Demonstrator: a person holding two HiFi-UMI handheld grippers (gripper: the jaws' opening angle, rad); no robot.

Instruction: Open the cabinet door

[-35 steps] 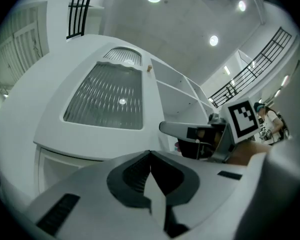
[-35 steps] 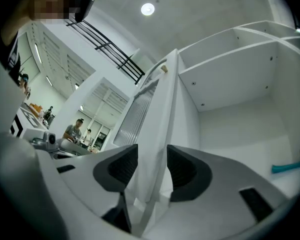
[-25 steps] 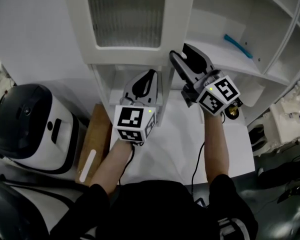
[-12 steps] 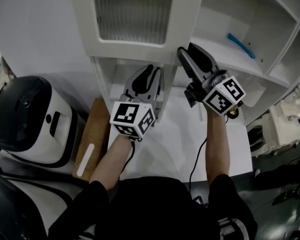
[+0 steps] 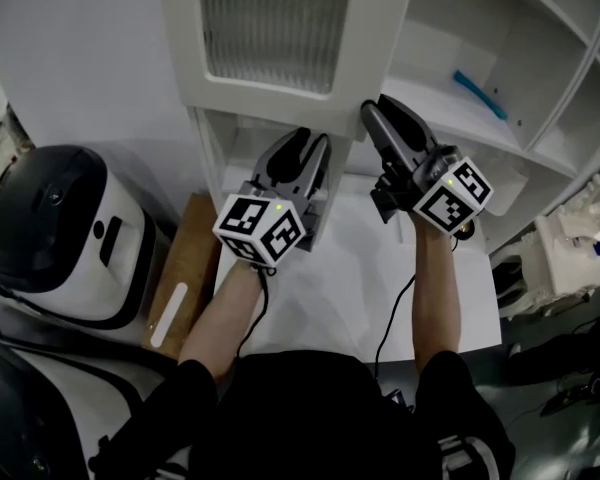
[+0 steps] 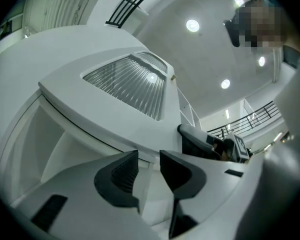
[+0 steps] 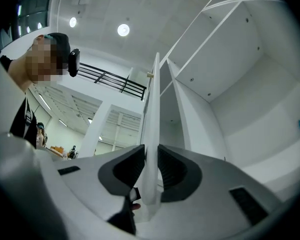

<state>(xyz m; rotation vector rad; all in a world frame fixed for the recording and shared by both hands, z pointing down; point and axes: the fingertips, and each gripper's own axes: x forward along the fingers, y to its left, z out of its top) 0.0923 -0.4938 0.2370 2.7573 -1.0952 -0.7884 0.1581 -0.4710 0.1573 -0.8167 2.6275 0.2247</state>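
The white cabinet door (image 5: 280, 93) has a ribbed glass panel and stands partly swung out from the cabinet. My left gripper (image 5: 302, 146) sits just under the door's lower edge. Its jaws are opening and nothing is between them. In the left gripper view the gripper (image 6: 149, 156) points up at the door (image 6: 130, 79). My right gripper (image 5: 382, 110) is at the door's free edge, to the right of the left one. In the right gripper view its jaws (image 7: 151, 156) are closing on the thin door edge (image 7: 152, 109), and both pads look in contact with it.
Open white shelves (image 7: 230, 84) lie behind the door, with a blue object (image 5: 477, 90) on one. A black and white rice cooker (image 5: 55, 233) stands at the left beside a wooden board (image 5: 185, 278). The white tabletop (image 5: 350, 288) is below both arms.
The left gripper's jaws have spread apart and its cube has rolled. The right gripper has shifted slightly right and its jaws have narrowed onto the door edge.
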